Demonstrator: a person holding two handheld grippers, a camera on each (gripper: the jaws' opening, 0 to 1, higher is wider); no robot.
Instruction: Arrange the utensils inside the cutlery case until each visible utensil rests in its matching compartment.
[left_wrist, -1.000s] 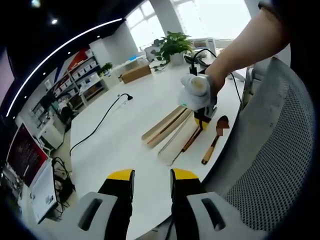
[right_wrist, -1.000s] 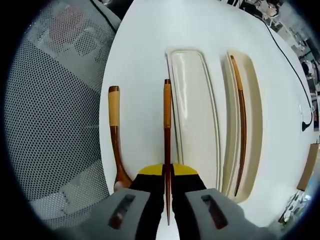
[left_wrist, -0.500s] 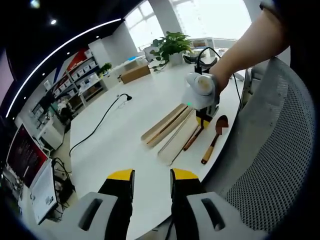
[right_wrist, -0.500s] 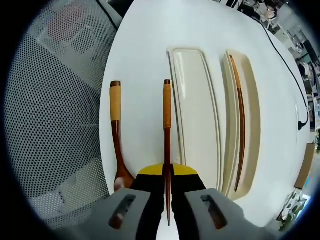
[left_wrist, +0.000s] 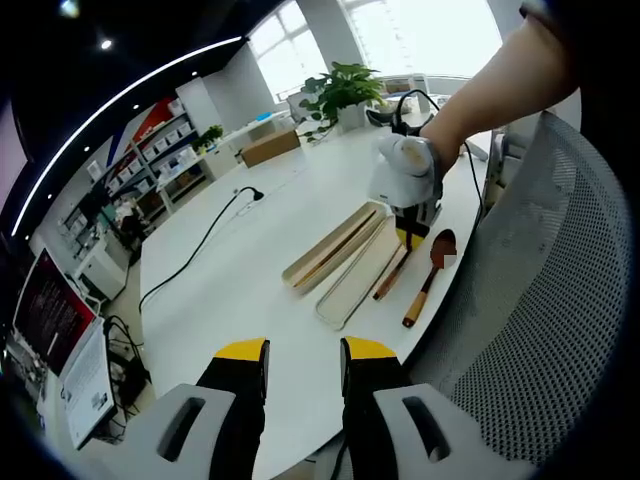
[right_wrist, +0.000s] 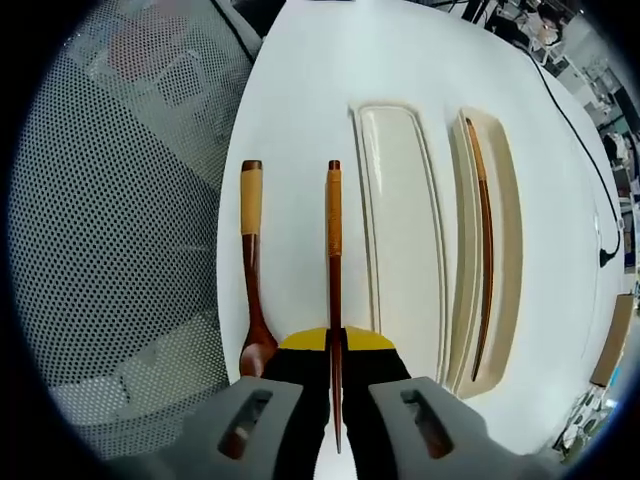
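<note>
Lifted slightly higher, right gripper (right_wrist: 335, 345) pinches a chopstick (right_wrist: 334, 250); cutlery case (right_wrist: 400, 240) tray holds another chopstick (right_wrist: 484, 240); left gripper (left_wrist: 304, 352) spread.

Grey gripper (right_wrist: 335, 345) bodies, black jaws, yellow tips

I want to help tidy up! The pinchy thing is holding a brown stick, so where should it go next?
Probably carry it sideways over the far tray half and lower it beside the chopstick already lying there. The right gripper is shut on the matching chopstick, which looks lifted off the table.
</note>
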